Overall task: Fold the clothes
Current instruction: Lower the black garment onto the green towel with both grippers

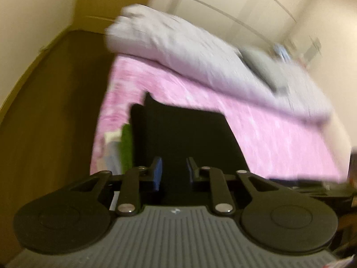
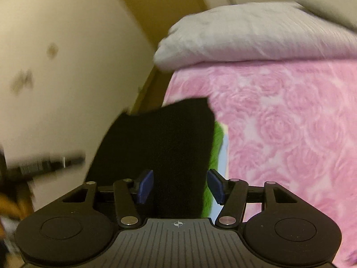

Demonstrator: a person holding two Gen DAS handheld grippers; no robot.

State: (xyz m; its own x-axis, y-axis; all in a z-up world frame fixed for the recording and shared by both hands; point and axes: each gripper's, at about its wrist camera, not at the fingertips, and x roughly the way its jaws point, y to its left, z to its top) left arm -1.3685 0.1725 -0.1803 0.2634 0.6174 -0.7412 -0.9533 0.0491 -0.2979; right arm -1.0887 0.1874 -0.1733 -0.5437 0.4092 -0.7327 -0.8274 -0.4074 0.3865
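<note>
A black garment (image 1: 183,134) lies on the pink rose-patterned bed cover (image 1: 267,138), right ahead of both grippers. My left gripper (image 1: 174,171) hovers over its near end, blue pads (image 1: 157,173) a narrow gap apart and pressing on nothing. In the right wrist view the black garment (image 2: 160,138) reaches to the left edge of the bed cover (image 2: 290,134). My right gripper (image 2: 180,186) is wide open above it, empty. A green cloth (image 2: 214,154) shows from under the garment's side, also seen as green cloth (image 1: 127,147). Both views are motion-blurred.
A grey folded duvet (image 1: 178,51) lies along the far side of the bed, duvet (image 2: 256,33). Brown floor (image 1: 55,111) runs left of the bed up to a cream wall (image 2: 67,67). A blurred dark object (image 2: 46,163) sits low at the left.
</note>
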